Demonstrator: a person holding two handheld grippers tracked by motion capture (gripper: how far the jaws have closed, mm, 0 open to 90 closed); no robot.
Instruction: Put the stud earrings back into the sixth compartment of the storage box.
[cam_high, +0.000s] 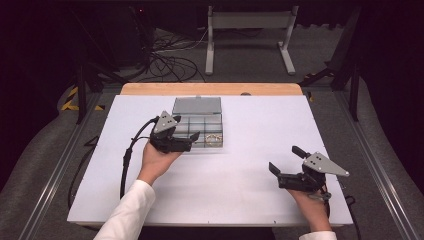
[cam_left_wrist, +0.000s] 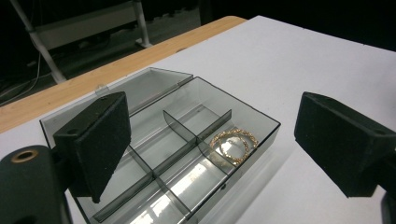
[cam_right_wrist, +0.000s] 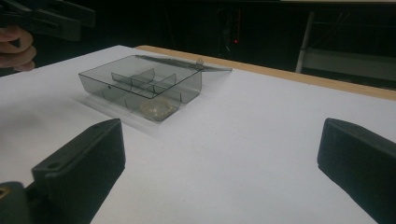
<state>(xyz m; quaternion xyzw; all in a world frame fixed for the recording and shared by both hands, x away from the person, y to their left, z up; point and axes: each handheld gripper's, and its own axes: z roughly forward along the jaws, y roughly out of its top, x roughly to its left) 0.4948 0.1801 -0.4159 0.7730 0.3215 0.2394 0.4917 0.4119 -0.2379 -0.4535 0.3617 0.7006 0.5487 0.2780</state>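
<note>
Centrally, towards the far half of the white matte table sheet (cam_high: 240, 175), a shallow rectangular box of smoky grey translucent plastic (cam_left_wrist: 187, 135) is seen, divided by thin upright partitions into several compartments. Its flat hinged lid (cam_high: 197, 105) is laid fully open behind it, level with the tabletop. A gold-coloured bracelet of twisted, rope-like links (cam_left_wrist: 233, 144) is coiled in the corner compartment at the near right of the box as judged from the high view; the other compartments are glossy and reflect light.

The left gripper (cam_high: 192, 137) is held over the near left part of the box, its jaws spread wide with nothing between them; the jaw faces are covered in black, felt-like pads (cam_left_wrist: 100, 140) of blocky rectangular shape. In the left gripper view the box and bracelet are framed between these jaws, untouched.

The right gripper (cam_high: 286, 159) is held low above the near right area of the sheet, well apart from the box, its black jaws likewise released and empty. A grey three-cornered metal plate (cam_high: 325, 164) is borne on top of it.

Beyond the sheet, a strip of light wooden table edge (cam_high: 210, 89) is exposed. Farther back, on a grey carpeted floor, a white metal stand (cam_high: 250, 35) and tangled black cables (cam_high: 165, 62) are visible. Nothing is placed between either gripper and the box.
</note>
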